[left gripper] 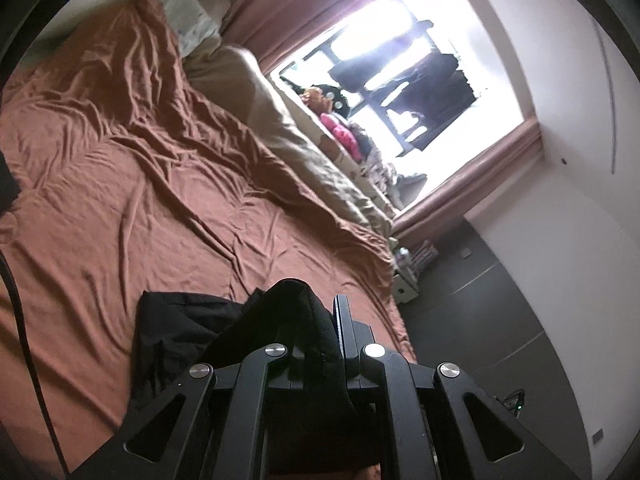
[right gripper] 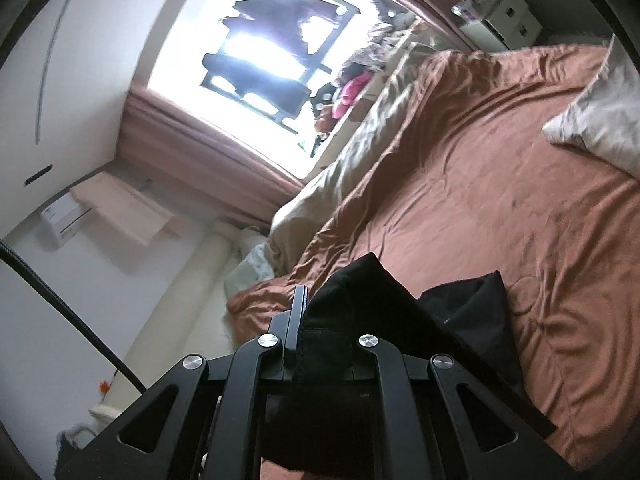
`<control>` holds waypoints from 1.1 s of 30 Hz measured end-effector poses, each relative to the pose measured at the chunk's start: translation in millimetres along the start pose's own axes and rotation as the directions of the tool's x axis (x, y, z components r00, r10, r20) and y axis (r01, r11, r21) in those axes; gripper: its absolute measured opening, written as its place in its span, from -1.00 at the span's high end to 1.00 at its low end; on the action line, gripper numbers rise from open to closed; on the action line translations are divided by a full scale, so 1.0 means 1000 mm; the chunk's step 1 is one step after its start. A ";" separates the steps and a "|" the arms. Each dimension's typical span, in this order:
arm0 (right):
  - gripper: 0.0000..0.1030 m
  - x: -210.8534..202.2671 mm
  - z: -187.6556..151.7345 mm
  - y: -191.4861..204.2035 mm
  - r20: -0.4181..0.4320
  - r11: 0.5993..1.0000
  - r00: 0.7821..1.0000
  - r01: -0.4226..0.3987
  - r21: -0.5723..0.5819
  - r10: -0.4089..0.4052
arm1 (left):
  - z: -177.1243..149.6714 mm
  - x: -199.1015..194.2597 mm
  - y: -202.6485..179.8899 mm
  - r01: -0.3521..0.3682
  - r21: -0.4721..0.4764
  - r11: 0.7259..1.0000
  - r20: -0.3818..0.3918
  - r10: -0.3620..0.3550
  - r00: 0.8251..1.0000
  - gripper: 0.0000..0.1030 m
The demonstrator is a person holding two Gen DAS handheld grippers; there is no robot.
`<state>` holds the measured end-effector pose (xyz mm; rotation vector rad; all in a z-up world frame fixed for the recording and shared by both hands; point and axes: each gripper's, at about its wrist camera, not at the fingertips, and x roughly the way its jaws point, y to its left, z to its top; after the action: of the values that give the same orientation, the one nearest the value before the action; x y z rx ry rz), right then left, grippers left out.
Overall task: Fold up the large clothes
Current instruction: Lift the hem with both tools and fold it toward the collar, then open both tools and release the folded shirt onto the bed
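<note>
A black garment hangs over the rust-brown bed cover. My left gripper is shut on one bunched edge of it, and the cloth drapes down to the left over the bed. In the right wrist view my right gripper is shut on another edge of the black garment, which trails to the right onto the bed cover. Both grippers hold the cloth lifted above the bed. The cloth hides one finger of each gripper.
A beige duvet lies along the bed's window side under a bright window with pink curtains. Pillows sit at the bed's head. A small white cabinet and a wall shelf stand nearby. A black cable crosses the bed.
</note>
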<state>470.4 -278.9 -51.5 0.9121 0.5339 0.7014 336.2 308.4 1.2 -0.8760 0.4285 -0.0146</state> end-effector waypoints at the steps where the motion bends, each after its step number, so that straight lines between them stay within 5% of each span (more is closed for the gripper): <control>1: 0.87 0.012 0.002 -0.004 0.005 1.000 1.000 0.018 0.019 -0.019 | 0.004 0.014 0.007 -0.012 -0.008 1.000 -0.012 0.012 1.000 0.82; 6: 0.83 0.059 0.005 -0.015 0.011 0.994 0.996 0.090 0.069 -0.091 | 0.012 0.063 0.032 -0.071 -0.017 0.997 -0.074 0.070 0.995 0.81; 18: 0.77 0.132 0.010 -0.039 -0.145 0.965 0.960 0.253 0.068 -0.241 | 0.005 0.145 0.104 -0.208 -0.069 0.976 -0.179 0.193 0.965 0.78; 19: 0.71 0.137 0.011 -0.040 -0.162 0.959 0.952 0.273 0.073 -0.259 | 0.004 0.149 0.109 -0.213 -0.081 0.974 -0.184 0.195 0.963 0.73; 21: 0.27 0.144 0.017 -0.041 -0.169 0.949 0.943 0.304 0.079 -0.288 | 0.004 0.153 0.117 -0.219 -0.106 0.970 -0.194 0.196 0.961 0.58; 22: -0.32 0.145 0.018 -0.039 -0.163 0.952 0.947 0.294 0.089 -0.277 | 0.004 0.154 0.121 -0.225 -0.121 0.967 -0.196 0.199 0.960 0.41; 23: -0.66 0.143 0.019 -0.036 -0.152 0.956 0.954 0.275 0.099 -0.258 | 0.005 0.153 0.123 -0.237 -0.122 0.964 -0.193 0.211 0.958 0.03; 26: -0.67 0.142 0.024 -0.025 -0.142 0.961 0.958 0.263 0.083 -0.249 | 0.008 0.135 0.119 -0.286 -0.091 0.954 -0.128 0.274 0.953 -0.50; 33: -0.67 0.118 0.025 -0.020 -0.157 0.949 0.938 0.314 0.018 -0.308 | -0.003 0.107 0.116 -0.342 0.008 0.940 -0.139 0.340 0.930 -0.51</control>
<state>571.2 -212.8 -70.1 0.7939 0.8131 0.4740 414.3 361.4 -125.4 -0.8089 0.7084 0.2507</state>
